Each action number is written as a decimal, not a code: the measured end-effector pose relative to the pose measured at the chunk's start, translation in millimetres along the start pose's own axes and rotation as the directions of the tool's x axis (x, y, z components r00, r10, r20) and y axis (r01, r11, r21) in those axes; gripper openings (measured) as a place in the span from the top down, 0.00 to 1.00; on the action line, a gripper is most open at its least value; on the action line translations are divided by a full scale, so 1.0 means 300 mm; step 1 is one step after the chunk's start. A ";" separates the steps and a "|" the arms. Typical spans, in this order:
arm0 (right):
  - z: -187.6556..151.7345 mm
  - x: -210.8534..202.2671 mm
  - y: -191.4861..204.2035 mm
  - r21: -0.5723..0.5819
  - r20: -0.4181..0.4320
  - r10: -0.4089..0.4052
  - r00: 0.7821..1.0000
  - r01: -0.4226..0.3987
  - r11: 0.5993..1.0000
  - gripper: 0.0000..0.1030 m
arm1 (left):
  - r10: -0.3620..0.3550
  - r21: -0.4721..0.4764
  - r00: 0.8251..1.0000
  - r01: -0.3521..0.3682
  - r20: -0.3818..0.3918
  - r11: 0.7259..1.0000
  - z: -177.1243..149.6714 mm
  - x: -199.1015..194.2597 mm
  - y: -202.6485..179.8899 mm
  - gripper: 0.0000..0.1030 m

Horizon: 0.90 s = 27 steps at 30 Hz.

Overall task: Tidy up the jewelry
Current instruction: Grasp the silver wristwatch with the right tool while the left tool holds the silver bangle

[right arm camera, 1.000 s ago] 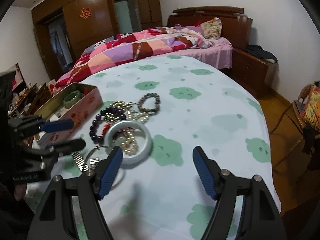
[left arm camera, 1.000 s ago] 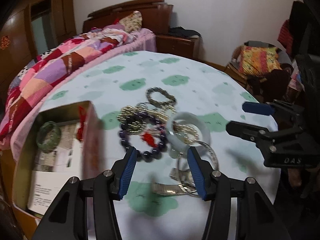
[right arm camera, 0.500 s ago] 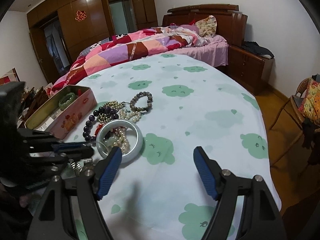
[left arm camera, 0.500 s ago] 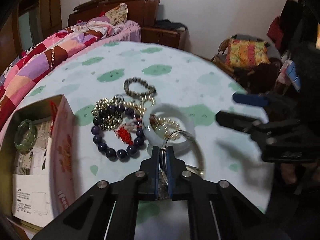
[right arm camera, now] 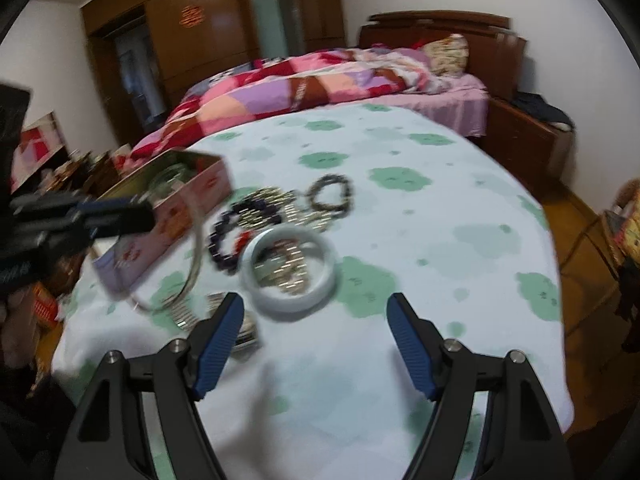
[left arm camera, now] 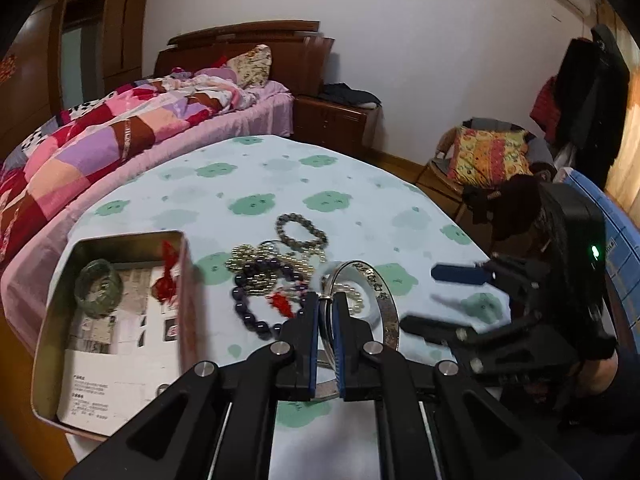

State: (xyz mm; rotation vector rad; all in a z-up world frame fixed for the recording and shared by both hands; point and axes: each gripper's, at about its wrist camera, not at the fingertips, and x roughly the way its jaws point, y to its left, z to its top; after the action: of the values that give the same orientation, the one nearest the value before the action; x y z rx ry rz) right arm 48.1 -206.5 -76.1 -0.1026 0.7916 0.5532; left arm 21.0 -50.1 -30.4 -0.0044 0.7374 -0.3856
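Silver bangle point(left arm camera: 388, 308): pinched between the closed pads of the left gripper point(left arm camera: 327, 312), lifted clear of the table point(left arm camera: 360, 200) near its front edge. White bangle point(right arm camera: 288, 268) and bead bracelets point(right arm camera: 240, 224): heaped mid-table. Tin box point(left arm camera: 188, 296): at left edge, open, green bangle point(left arm camera: 98, 288) inside. Right gripper point(right arm camera: 316, 340): spread wide, empty.

We can read no text: the printed leaflet point(left arm camera: 90, 384) in the tin box point(left arm camera: 40, 344) and the red emblem point(right arm camera: 191, 16) on the wardrobe door are too blurred.
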 end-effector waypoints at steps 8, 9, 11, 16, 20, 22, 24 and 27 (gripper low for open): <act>-0.029 0.074 0.134 -0.135 -0.096 0.039 0.995 -0.052 0.989 0.29 | 0.032 -0.053 0.999 -0.033 -0.010 0.998 -0.020 0.013 0.062 0.95; -0.031 0.082 0.139 -0.139 -0.105 0.039 0.994 -0.053 0.989 0.31 | 0.028 -0.054 1.000 -0.029 -0.010 0.998 -0.022 0.013 0.063 0.95; -0.032 0.103 0.145 -0.141 -0.123 0.036 0.992 -0.053 0.989 0.33 | 0.024 -0.055 1.000 -0.024 -0.008 0.998 -0.025 0.011 0.064 0.95; -0.027 0.148 0.151 -0.137 -0.158 0.042 0.987 -0.064 0.989 0.41 | 0.020 -0.064 1.000 -0.020 0.001 0.998 -0.025 0.000 0.076 0.95; -0.034 0.156 0.158 -0.149 -0.163 0.043 0.986 -0.068 0.987 0.55 | 0.023 -0.077 1.000 -0.022 0.012 0.997 -0.026 -0.018 0.094 0.95; -0.035 0.151 0.159 -0.140 -0.172 0.079 0.982 -0.104 0.985 0.63 | 0.023 -0.084 1.000 -0.022 0.016 0.996 -0.026 -0.023 0.102 0.95; -0.039 0.146 0.169 -0.156 -0.166 0.070 0.984 -0.096 0.983 0.63 | 0.024 -0.088 1.000 -0.022 0.020 0.996 -0.025 -0.028 0.108 0.95; -0.043 0.131 0.176 -0.149 -0.147 0.075 0.986 -0.097 0.984 0.63 | 0.026 -0.094 0.999 -0.024 0.023 0.995 -0.025 -0.032 0.118 0.95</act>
State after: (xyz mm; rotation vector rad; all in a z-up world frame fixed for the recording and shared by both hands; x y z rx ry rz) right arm 35.4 -148.3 -106.4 -0.2549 0.8927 0.6956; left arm 21.7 -13.1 -34.7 -0.0883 0.7306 -0.3260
